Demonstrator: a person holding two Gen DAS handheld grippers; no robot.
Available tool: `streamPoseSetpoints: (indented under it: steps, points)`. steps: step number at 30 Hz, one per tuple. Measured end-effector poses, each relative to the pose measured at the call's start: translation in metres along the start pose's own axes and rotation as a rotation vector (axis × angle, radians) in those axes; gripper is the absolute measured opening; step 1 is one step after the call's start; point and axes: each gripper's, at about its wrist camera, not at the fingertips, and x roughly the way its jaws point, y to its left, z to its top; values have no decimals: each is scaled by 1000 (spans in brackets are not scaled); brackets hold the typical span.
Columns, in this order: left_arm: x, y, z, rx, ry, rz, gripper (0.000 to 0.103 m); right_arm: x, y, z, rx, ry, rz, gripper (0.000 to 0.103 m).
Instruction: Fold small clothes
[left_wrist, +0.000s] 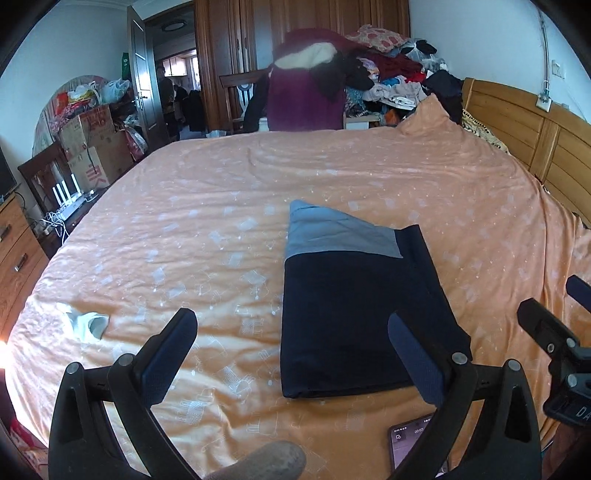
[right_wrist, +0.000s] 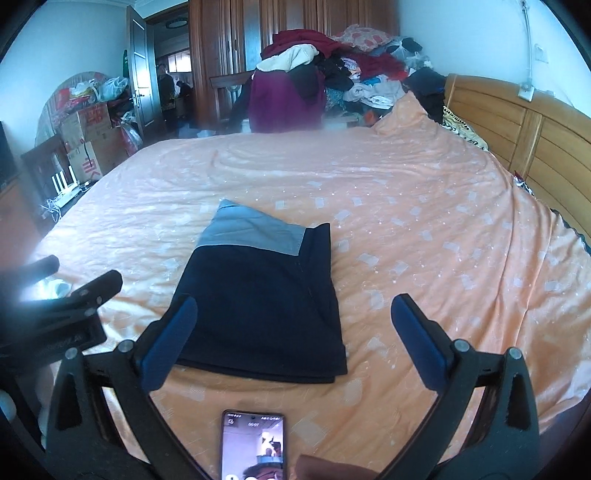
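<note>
- Left wrist view: the left gripper (left_wrist: 291, 347) hovers with its blue-padded fingers spread wide and empty above an orange bedsheet (left_wrist: 221, 192). A dark navy garment with a grey band (left_wrist: 354, 310), already folded into a tidy rectangle, lies flat ahead and to the right, its near right edge passing behind the right-hand finger. Its long axis runs away from the fingers toward the far side of the bed. A small white sock (left_wrist: 86, 323) sits well apart to the left, and a phone (left_wrist: 410, 446) lies at the bed's near edge.
- Right wrist view: the right gripper (right_wrist: 293, 332) is likewise wide open and holds nothing. The same garment lies just ahead, its near left corner hidden behind the left finger, its near edge falling between the fingers.
- Judging by both views, the right gripper sits more squarely over the garment; the left is nearer the sock.
</note>
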Motion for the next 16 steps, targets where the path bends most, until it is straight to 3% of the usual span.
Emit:
streamPoseSetpoints:
  steps: [3,11,16]
  points:
    - [5,0,5,14,29,54,103,-6,3,-3,-6,6,13,103]
    - [5,1,4,2,53,47,98,-6,7,-3,9,29,29,103]
    - [7,-4,4,11,53,30,98,-3,11,-6,-2,42,-7,103]
